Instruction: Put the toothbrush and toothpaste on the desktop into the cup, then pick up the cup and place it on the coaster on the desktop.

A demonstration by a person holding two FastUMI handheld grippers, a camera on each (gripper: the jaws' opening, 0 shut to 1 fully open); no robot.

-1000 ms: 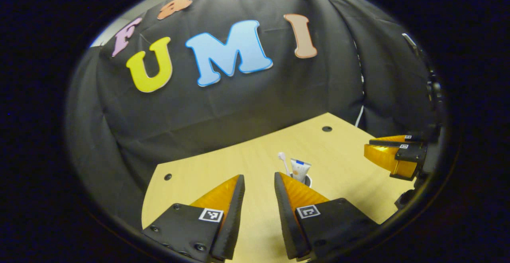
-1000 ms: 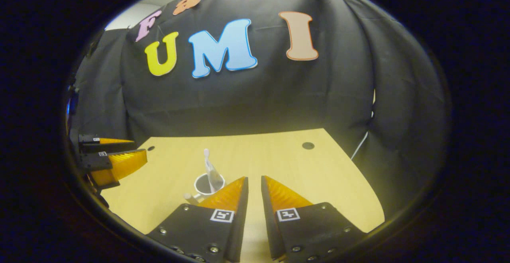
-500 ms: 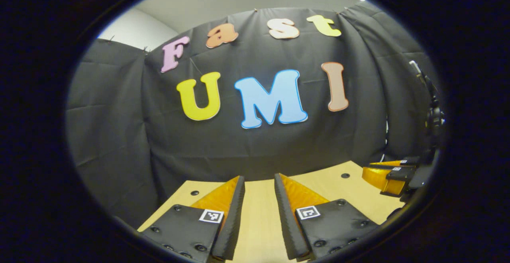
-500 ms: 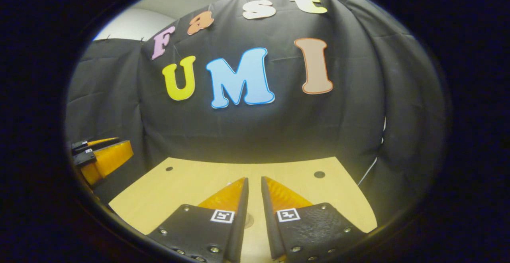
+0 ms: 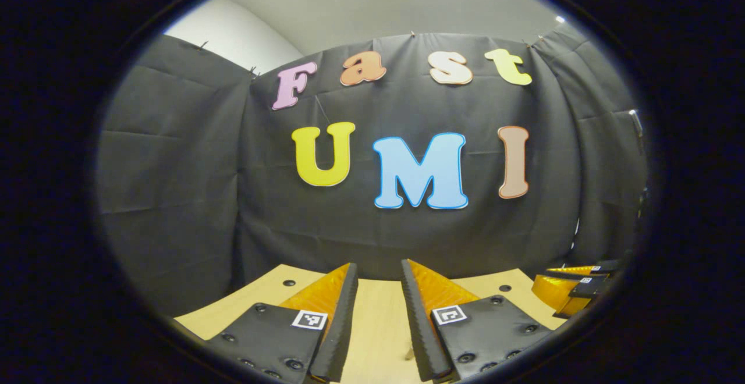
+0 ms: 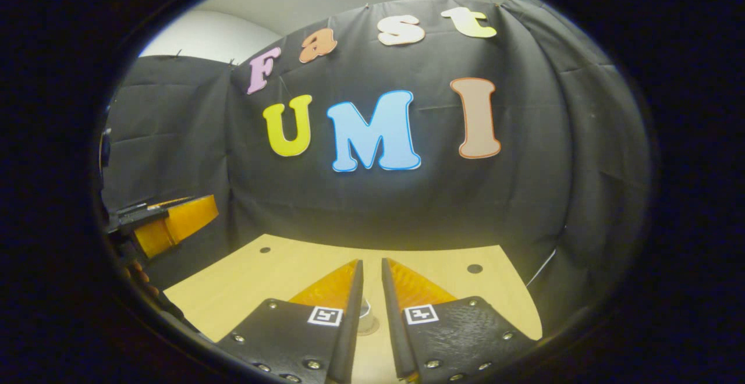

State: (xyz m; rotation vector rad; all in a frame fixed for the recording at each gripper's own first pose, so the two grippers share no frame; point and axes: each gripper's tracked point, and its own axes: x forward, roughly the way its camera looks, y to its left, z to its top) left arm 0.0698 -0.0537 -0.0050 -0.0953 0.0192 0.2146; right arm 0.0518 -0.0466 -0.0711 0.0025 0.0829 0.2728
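Creased black cloth wall [image 5: 174,169] hangs across the far side, grey ceiling [image 5: 396,0] above it. Below lies the smooth pale wooden desktop [image 6: 279,273] with small dark round holes. The left gripper [image 5: 377,291], ribbed orange wedge fingers on black plates with square coded tags, stands parted and empty. The right gripper [image 6: 371,288] has a narrow gap, gripping nothing; a small round pale object [image 6: 366,320], too hidden to identify, sits on the desktop beyond its fingers.

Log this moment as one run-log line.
left tongs: open, empty | right tongs: narrow gap, empty | both raised over desk | cup: partly hidden behind right tongs
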